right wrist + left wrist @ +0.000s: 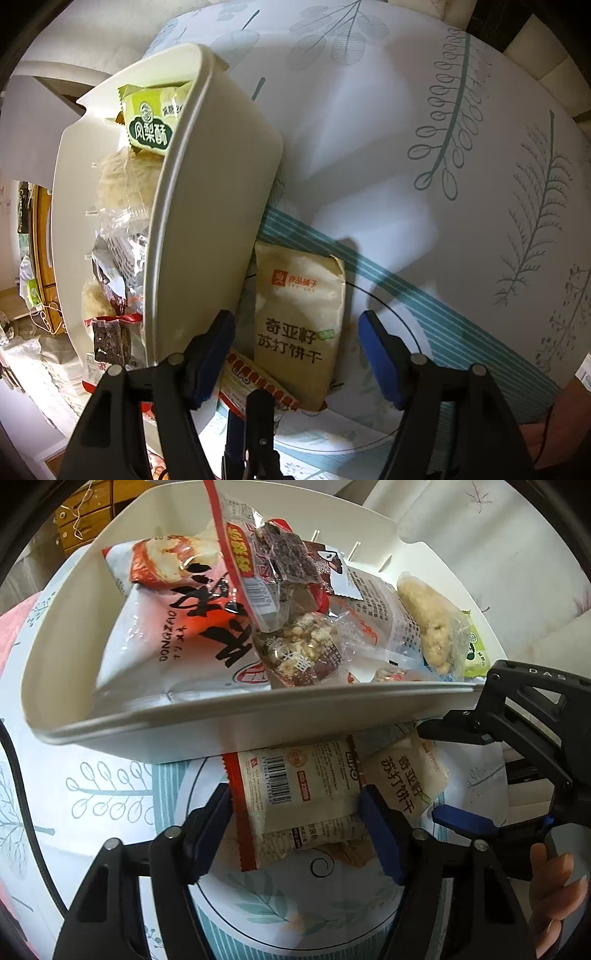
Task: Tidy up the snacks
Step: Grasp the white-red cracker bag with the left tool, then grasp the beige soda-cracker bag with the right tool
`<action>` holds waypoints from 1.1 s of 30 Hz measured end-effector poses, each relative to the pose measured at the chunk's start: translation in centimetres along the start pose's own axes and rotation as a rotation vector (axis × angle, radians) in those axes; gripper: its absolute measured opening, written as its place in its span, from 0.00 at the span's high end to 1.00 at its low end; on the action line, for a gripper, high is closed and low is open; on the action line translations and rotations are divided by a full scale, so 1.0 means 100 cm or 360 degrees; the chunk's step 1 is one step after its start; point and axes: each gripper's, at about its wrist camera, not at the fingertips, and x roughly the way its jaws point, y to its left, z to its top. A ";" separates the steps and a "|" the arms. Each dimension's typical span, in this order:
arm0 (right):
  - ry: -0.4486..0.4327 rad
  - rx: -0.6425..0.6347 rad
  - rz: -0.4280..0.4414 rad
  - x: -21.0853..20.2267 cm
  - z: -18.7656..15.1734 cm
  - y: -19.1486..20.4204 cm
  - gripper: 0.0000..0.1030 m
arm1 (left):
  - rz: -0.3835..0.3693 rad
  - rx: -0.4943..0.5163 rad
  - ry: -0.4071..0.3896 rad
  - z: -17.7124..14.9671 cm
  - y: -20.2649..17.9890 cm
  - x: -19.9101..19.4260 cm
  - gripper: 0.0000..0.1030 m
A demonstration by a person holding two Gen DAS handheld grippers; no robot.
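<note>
Two loose packets remain outside the white bin (207, 720).
Our left gripper (295, 827) pinches the red-edged packet (295, 797); our right gripper (297, 354) is spread over the beige cracker packet (299, 317), ready for lifting.

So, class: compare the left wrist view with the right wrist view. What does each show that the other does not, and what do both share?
Only the left wrist view shows the big white DONGZAO bag in the white bin and the barcode side of the red-edged packet, which lies between the left gripper pads.

Only the right wrist view shows the front of the green pastry packet and the patterned tablecloth stretching beyond the bin.

Both show the bin, the beige cracker packet beside it, and the right gripper, whose pads stand apart.
</note>
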 end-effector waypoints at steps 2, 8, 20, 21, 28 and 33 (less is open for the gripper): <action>-0.0003 -0.0005 -0.0001 0.001 -0.006 0.000 0.32 | -0.0044 -0.0029 -0.0003 -0.003 0.008 -0.003 0.46; -0.0072 -0.0025 -0.0038 0.002 -0.016 0.007 0.32 | -0.0054 -0.0062 -0.0032 -0.008 0.016 -0.013 0.71; -0.0127 -0.0092 -0.0115 0.018 -0.052 0.029 0.32 | -0.0154 -0.0233 0.0062 -0.022 0.074 -0.023 0.91; -0.0131 -0.0097 -0.0116 0.019 -0.055 0.031 0.32 | -0.0175 -0.0231 0.0062 -0.023 0.077 -0.025 0.91; -0.0256 -0.0135 -0.0144 0.019 -0.071 0.037 0.32 | -0.0360 -0.0233 0.0037 -0.024 0.084 -0.036 0.67; -0.0320 -0.0116 -0.0122 0.018 -0.073 0.036 0.33 | -0.0364 -0.0233 0.0027 -0.022 0.086 -0.042 0.52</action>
